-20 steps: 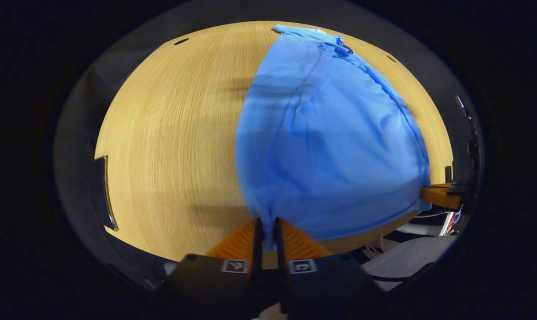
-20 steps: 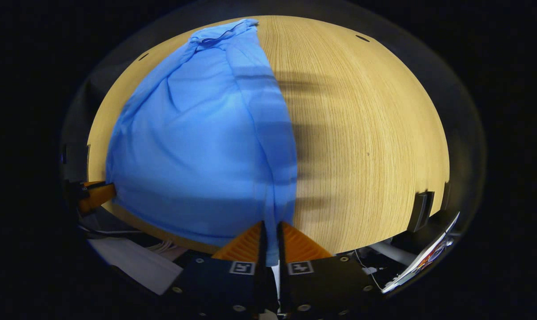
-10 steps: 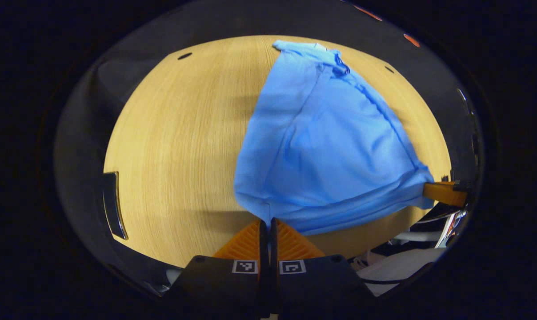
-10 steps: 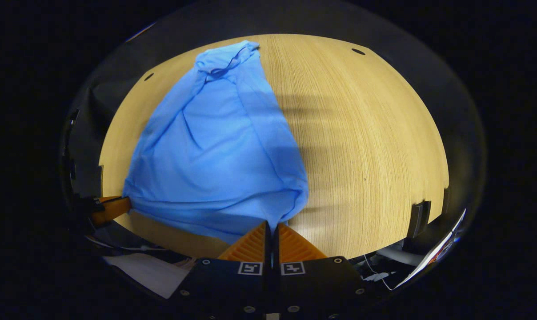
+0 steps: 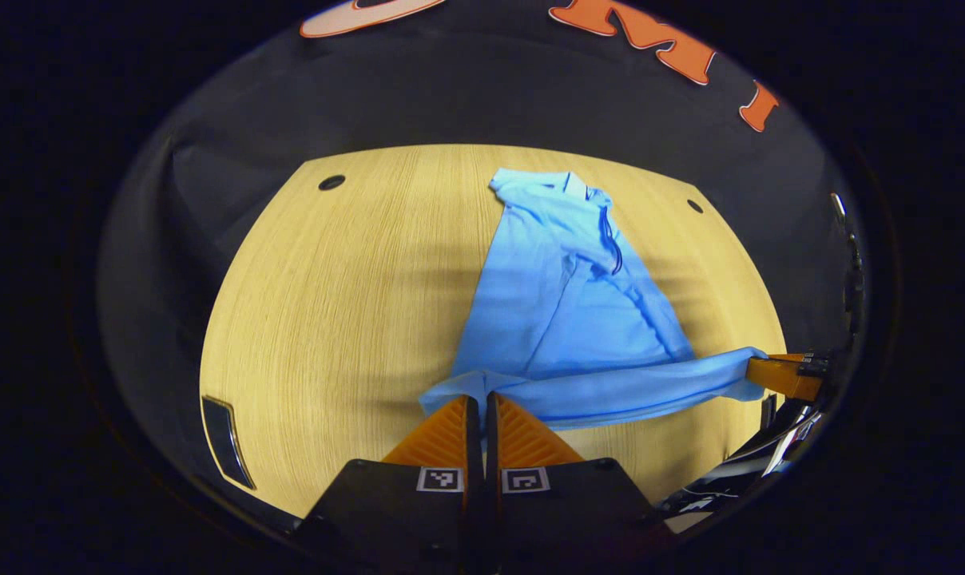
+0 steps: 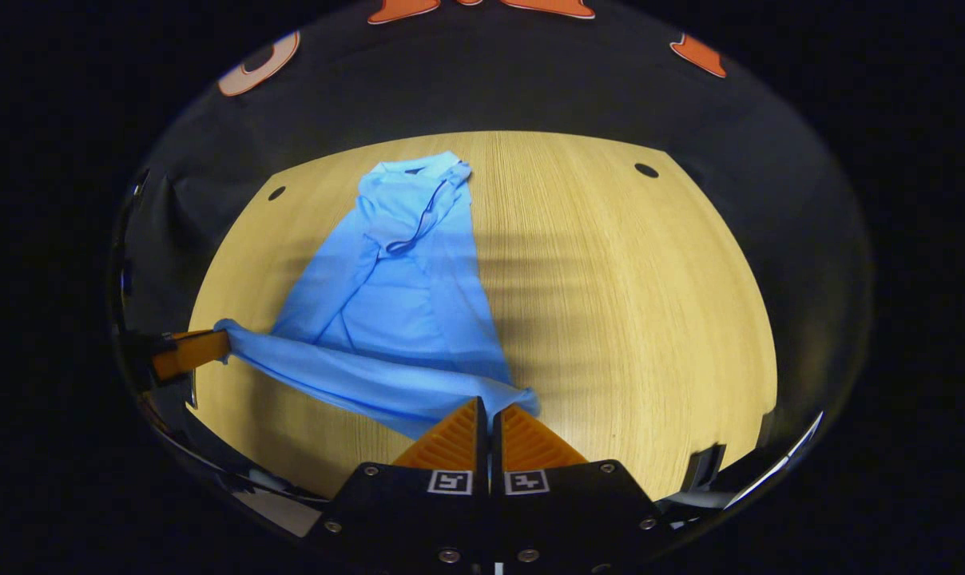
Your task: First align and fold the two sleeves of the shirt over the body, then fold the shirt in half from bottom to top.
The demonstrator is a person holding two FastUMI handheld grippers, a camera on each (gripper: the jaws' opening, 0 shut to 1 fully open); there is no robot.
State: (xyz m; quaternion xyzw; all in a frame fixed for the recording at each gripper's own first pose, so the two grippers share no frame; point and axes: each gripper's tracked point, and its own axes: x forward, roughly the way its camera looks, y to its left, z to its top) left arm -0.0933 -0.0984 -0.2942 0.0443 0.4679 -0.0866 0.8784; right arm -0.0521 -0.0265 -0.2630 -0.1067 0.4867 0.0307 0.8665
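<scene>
Both grippers are rising and tipping back compared with a second ago: the booth wall is now showing above the table, and the shirt's hem, which was lying near the table's near edge, is being lifted off the wood into a taut band. The left gripper point(image 5: 476, 399) is pinching the hem's left corner, with its fingers closed on the cloth. The right gripper point(image 6: 490, 406) is pinching the right corner the same way.

The shirt point(image 5: 566, 299) is lying on the table point(image 5: 331, 319) with its collar at the far end and its body narrow, sides turned in. That suggests the sleeves are already folded over the body, though the sleeves themselves are hard to make out. The bottom-to-top fold looks to be just starting. The hem is hanging in the air near the front, well short of the collar, so carrying it far across, laying it down and letting go are still to do.

The left gripper view is showing the right gripper far to the right, holding the other end of the band. The right gripper view is showing the left gripper at the far left, and the open collar more plainly, along with the bare right half of the table.
</scene>
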